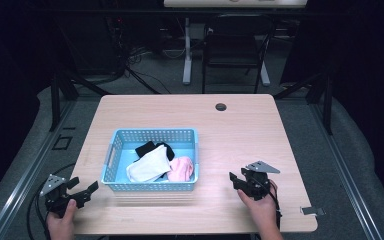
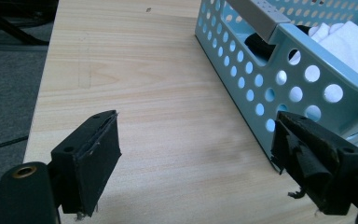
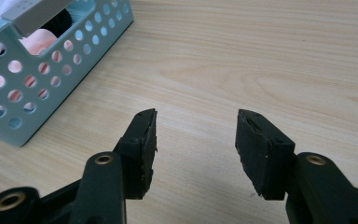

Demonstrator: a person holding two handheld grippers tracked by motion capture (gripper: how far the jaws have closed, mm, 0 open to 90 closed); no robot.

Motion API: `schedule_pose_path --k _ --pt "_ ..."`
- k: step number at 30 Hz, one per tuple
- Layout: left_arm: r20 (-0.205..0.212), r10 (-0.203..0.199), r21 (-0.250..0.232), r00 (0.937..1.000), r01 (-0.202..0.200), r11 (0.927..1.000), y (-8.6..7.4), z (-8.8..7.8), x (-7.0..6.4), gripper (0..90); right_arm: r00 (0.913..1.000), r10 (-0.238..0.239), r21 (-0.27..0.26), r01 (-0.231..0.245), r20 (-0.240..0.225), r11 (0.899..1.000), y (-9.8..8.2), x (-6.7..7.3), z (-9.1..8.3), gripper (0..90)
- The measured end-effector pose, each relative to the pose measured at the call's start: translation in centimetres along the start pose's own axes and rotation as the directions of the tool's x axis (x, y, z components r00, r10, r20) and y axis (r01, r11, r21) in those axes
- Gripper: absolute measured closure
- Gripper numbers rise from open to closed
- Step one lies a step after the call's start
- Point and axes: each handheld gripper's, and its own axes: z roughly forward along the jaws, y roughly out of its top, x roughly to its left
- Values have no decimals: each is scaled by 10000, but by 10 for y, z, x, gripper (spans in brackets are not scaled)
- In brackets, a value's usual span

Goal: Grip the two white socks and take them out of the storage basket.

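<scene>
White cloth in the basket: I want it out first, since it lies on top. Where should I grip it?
Pinch the white cloth at its raised middle fold, coming straight down from above; the basket walls block side approaches. The open right gripper looks nearer than the left gripper.

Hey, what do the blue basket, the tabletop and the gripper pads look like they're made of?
Basket: likely moulded plastic, light blue, smooth, with punched round holes. Tabletop: pale wood-grain surface, matte, possibly laminate rather than solid wood. Left gripper pads: black, seemingly rubber or foam, with frayed edges.
</scene>
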Motion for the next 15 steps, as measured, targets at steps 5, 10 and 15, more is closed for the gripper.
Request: schedule_pose_path --k 5,10,15 --pt "20 6 35 10000 -6 10000 0 0 0 153 9999 -121 -85 121 -36 9999 -1 3 0 490" --pt "-10 -30 -10 10000 30 10000 0 0 0 153 9999 -113 -8 113 -59 9999 -1 2 0 496" --pt "10 -28 -63 10000 28 10000 0 0 0 153 9999 -154 0 154 47 9999 0 2 -1 498"
